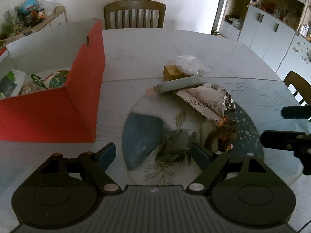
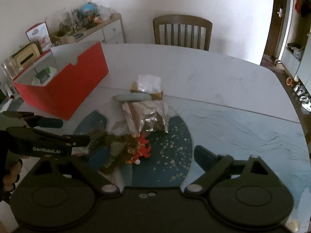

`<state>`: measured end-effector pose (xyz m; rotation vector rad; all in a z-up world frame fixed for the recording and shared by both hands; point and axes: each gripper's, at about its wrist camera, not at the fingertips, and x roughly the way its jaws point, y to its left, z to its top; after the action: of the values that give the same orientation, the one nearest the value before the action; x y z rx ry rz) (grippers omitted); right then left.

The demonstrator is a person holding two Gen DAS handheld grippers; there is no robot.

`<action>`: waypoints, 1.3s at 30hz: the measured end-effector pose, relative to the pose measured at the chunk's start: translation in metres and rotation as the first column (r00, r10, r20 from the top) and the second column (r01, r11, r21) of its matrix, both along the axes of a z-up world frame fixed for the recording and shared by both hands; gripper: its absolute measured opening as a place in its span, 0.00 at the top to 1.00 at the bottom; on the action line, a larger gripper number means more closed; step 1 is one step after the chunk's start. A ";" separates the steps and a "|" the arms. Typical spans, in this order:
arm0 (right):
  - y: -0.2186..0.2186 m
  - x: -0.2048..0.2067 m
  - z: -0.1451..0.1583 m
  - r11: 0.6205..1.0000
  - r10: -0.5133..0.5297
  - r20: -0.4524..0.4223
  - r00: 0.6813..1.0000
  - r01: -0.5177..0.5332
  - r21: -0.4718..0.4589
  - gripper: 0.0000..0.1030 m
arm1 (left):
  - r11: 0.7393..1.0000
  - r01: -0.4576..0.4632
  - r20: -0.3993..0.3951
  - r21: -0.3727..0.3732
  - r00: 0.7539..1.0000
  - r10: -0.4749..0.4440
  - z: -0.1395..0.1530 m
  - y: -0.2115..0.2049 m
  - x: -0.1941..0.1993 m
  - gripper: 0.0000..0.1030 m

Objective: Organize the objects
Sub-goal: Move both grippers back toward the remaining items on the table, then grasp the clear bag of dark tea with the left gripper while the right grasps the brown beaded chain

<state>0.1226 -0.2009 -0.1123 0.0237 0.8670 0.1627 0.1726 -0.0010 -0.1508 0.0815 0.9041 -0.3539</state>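
Observation:
A red box (image 1: 58,114) stands on the table's left with several snack packets (image 1: 38,81) inside; it also shows in the right wrist view (image 2: 77,81). At the table's middle lie a grey-green roll (image 1: 178,84), a silver foil packet (image 1: 206,101), a small tan box (image 1: 172,72) under clear plastic, and a brown and orange fuzzy toy (image 1: 221,137). The same pile shows in the right wrist view: roll (image 2: 132,97), foil packet (image 2: 151,116), toy (image 2: 128,147). My left gripper (image 1: 153,156) is open and empty, just before the toy. My right gripper (image 2: 143,155) is open and empty; its left finger is hidden.
The table (image 1: 147,44) has a round painted mat (image 1: 143,136) under the pile. A wooden chair (image 1: 134,14) stands at the far side, another chair (image 1: 297,87) at the right. A cluttered sideboard (image 2: 81,25) lines the left wall and white cabinets (image 1: 272,31) the right.

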 end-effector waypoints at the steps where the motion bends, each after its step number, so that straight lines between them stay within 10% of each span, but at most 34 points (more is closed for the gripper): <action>1: 0.001 0.002 -0.002 1.000 0.000 -0.005 1.000 0.000 -0.001 0.14 | 1.000 0.006 0.002 -0.008 1.000 -0.006 -0.001 0.000 0.000 0.18; 18: 0.026 0.035 -0.029 0.998 0.050 -0.069 0.996 -0.052 -0.026 0.56 | 0.997 0.066 -0.010 -0.044 0.998 -0.067 -0.013 -0.007 0.017 0.19; 28: 0.030 0.043 -0.028 0.997 0.067 -0.077 0.995 -0.065 0.036 0.77 | 0.991 0.072 -0.052 -0.115 0.996 -0.078 -0.013 -0.002 0.025 0.57; 39: 0.037 0.038 -0.018 0.995 0.088 -0.061 0.994 -0.085 0.055 0.96 | 0.991 0.078 -0.059 -0.108 0.995 -0.085 -0.011 -0.002 0.025 0.66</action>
<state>0.1605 -0.1638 -0.1308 0.0408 0.9277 0.2671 0.1978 -0.0035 -0.1617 0.0098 0.9449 -0.4820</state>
